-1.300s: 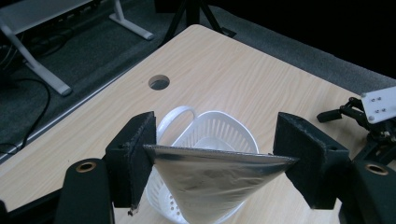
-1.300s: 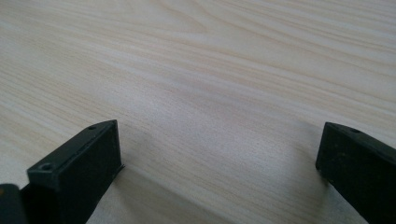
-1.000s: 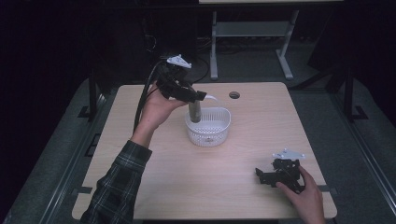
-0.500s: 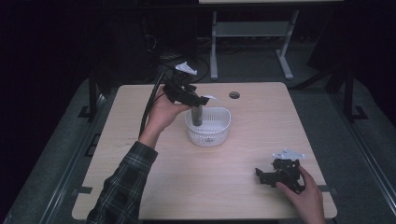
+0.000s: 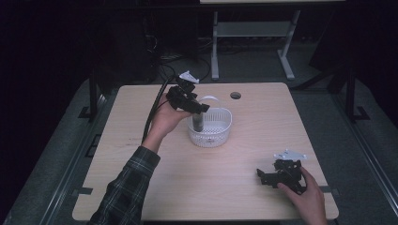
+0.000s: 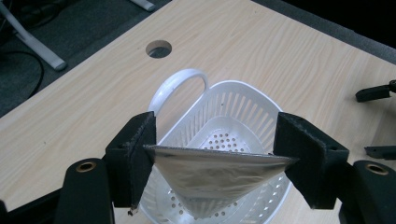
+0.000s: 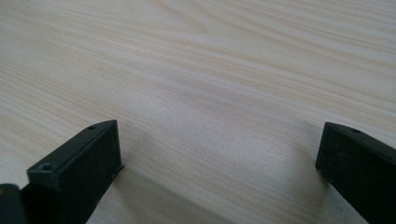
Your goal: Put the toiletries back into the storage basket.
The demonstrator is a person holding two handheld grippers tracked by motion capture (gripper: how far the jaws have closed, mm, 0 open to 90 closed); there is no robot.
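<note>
Nearest me, at the table's (image 5: 155, 187) front right corner, I have my right gripper (image 5: 277, 176) lying low on the wood with my right hand (image 5: 305, 199) behind it. Its grey plate shows just above it in the high view. In the right gripper view its jaws stand wide apart, with bare wood grain between them and nothing in their grip.

Along the left side my plaid sleeve (image 5: 124, 197) runs up from the front edge to my left hand (image 5: 164, 119), which holds the left gripper (image 5: 199, 112) raised above the middle of the table. A black cable (image 5: 152, 112) trails from it back toward the far left.

In the left gripper view the left gripper (image 6: 212, 161) has its jaws clamped on the flattened top edge of a silvery foil pouch (image 6: 215, 179). The pouch (image 5: 197, 123) hangs down from that edge, narrowing toward its lower end, and its lower part sits inside the white basket (image 5: 220, 133). I cannot tell whether it touches the basket's floor.

The basket (image 6: 233, 107) stands upright near the table's centre, with slotted walls, a perforated bottom, and a loop handle (image 6: 180, 84) on its far side.

Beyond it, near the far edge, there is a round hole (image 5: 235, 95) in the tabletop, and past the table a white metal frame (image 5: 248, 33) stands on the dark floor.
</note>
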